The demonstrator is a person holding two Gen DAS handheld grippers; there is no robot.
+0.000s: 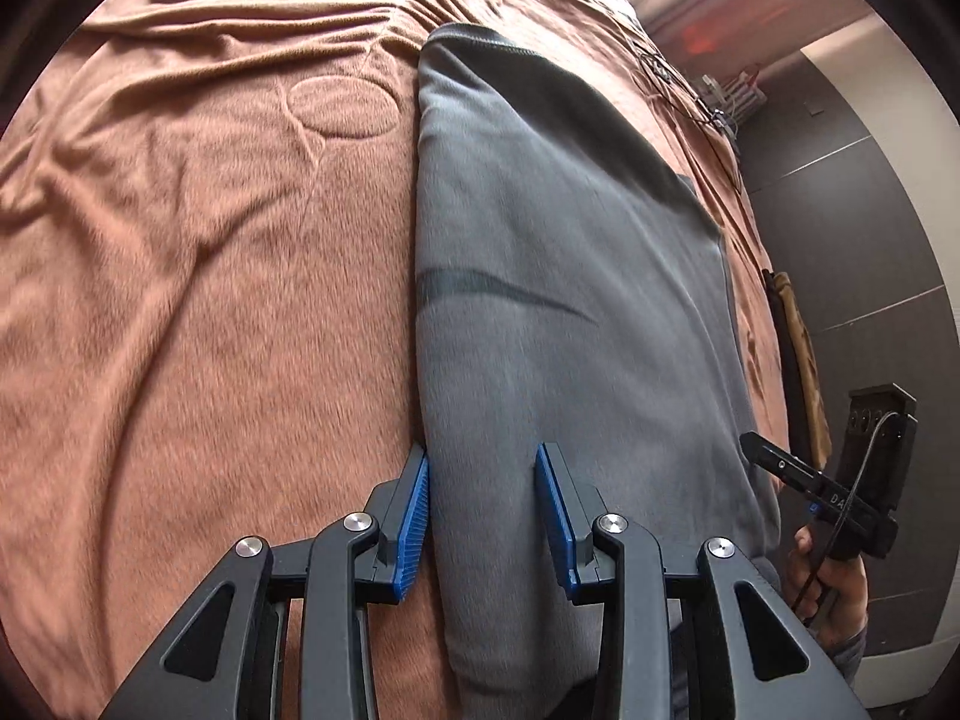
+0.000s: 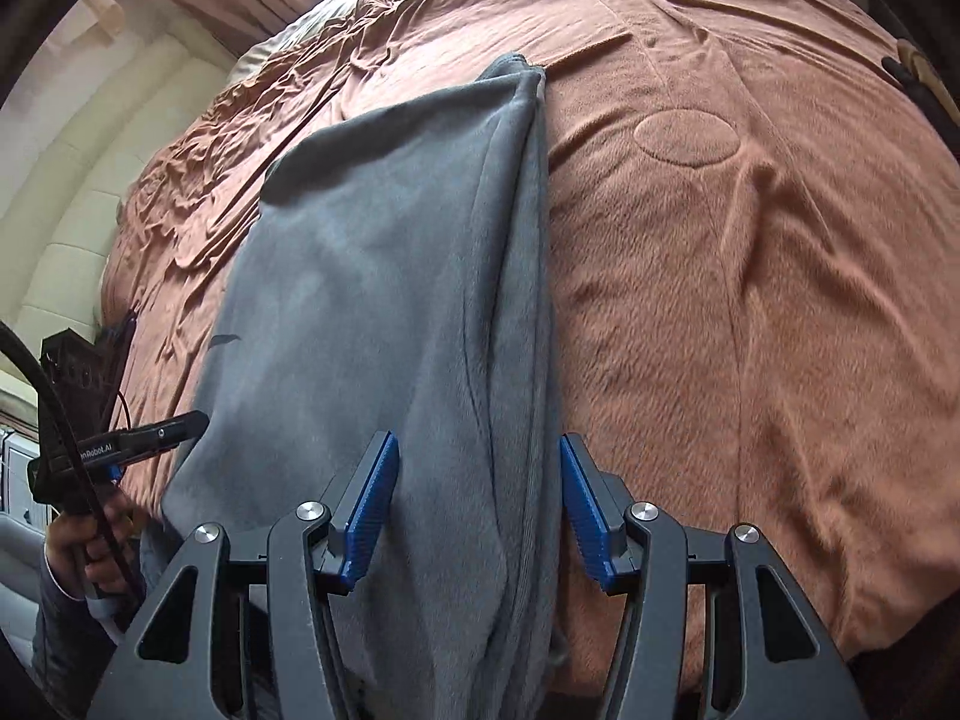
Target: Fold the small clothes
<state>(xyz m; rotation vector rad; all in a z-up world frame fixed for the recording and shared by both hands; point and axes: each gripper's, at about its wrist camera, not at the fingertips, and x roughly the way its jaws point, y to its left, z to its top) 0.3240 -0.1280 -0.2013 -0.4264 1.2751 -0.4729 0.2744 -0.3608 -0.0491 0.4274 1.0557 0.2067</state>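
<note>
Grey garment [image 1: 540,300] flat on bed blanket [image 1: 210,300], 12 o'clock. Left tongs [image 1: 483,516] and right tongs [image 2: 477,510] released, straddling its edges.

Grey fleece garment [image 1: 558,276] lies lengthwise on my brown bed cover [image 1: 198,300], folded into a long, narrow strip. Soft, brushed nap; one dark crease runs across its middle. Far end shows a darker hemmed edge. Right side is a doubled fold [image 2: 516,300] with stacked layers. Near end runs down under my view.
</note>
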